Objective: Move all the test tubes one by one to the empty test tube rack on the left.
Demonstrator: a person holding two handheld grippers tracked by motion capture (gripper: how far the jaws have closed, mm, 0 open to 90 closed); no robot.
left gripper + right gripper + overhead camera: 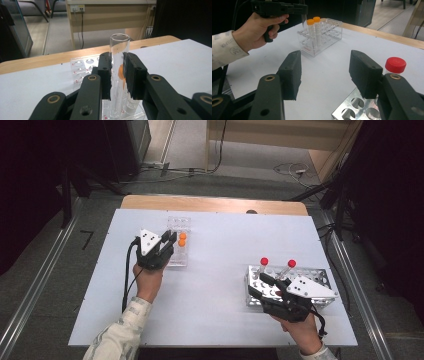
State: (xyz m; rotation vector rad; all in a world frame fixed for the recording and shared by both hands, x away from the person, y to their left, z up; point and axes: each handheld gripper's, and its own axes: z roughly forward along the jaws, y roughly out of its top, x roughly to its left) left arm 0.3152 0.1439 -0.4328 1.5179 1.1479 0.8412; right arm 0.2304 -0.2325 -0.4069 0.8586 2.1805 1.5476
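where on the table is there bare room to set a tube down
The widest free patch is mid-table, between the clear rack and the metal rack. The far right corner behind the metal rack is bare too. It is crowded at the clear rack, where the left tool holds a glass tube.

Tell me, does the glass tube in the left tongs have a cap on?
No. The glass tube is open on top: its round rim shows bare above the left tongs, which squeeze it upright over the clear rack.

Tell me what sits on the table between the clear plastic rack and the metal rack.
Nothing: in the high view the white table is bare between the clear rack and the metal rack.
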